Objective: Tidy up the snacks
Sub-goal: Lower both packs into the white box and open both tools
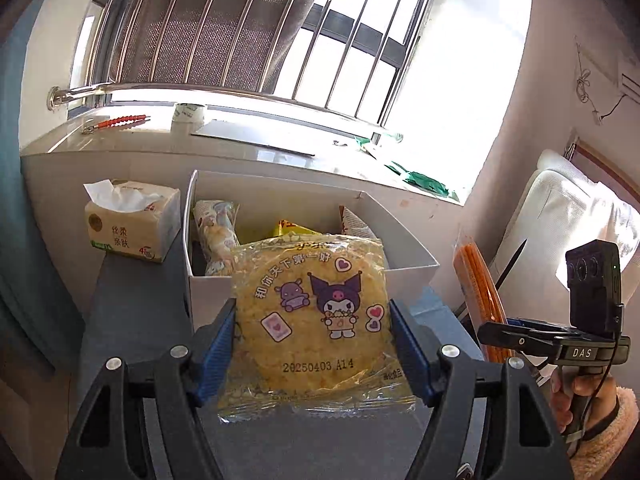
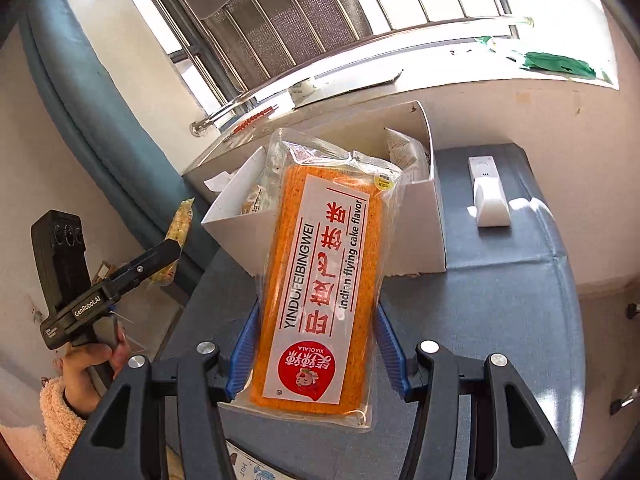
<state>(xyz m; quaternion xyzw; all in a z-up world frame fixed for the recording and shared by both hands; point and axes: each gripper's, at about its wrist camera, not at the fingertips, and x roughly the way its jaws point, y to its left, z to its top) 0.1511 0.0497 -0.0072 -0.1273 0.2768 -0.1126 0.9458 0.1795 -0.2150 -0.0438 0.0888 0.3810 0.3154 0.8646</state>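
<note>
on the grey-blue table, under a barred window and pale sill, a white box stands open with several snack packets inside, mostly hidden by its walls. a tissue pack sits just left of it, a white plastic object to its right; what that is seems unclear. the left gripper clamps a round yellow rice cake packet near the box's front wall. the right gripper grips an orange flying cake pack, tilted before the box.
</note>
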